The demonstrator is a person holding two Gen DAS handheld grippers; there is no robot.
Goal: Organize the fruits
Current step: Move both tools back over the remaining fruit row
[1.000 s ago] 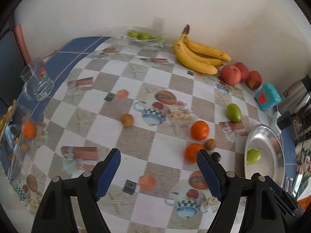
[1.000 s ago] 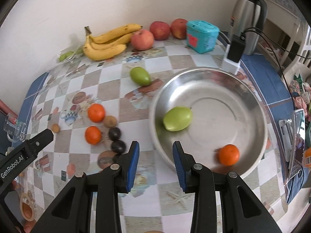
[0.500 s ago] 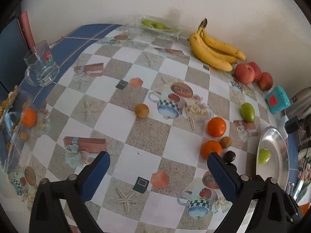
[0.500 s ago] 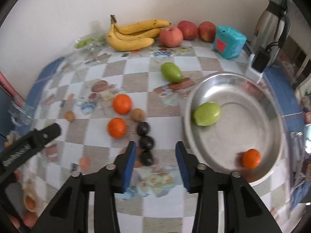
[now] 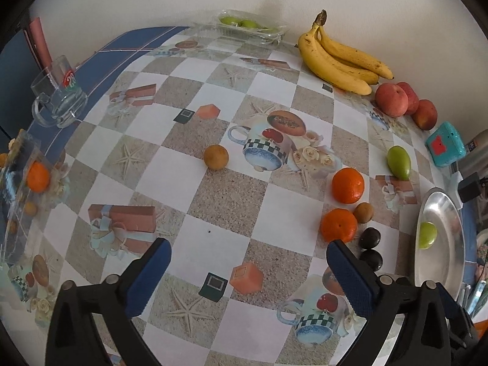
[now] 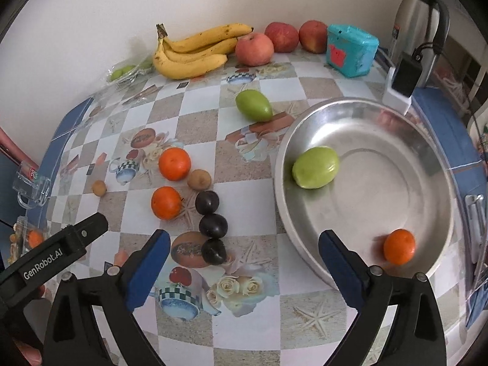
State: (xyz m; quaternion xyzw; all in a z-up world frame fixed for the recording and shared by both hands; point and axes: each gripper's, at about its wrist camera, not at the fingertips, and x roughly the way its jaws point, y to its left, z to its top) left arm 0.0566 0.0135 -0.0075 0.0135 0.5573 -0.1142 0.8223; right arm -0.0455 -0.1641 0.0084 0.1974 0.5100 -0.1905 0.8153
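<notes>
Right wrist alone shows the orange [image 6: 399, 246] inside the metal bowl [image 6: 433, 164].

glass mug [image 5: 58, 100] | teal box [image 6: 350, 50] | steel flask [image 6: 418, 15]

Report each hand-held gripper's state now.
Left hand-held gripper: open, holding nothing; jaws just opened wider.
Right hand-held gripper: open, holding nothing; jaws just opened.
</notes>
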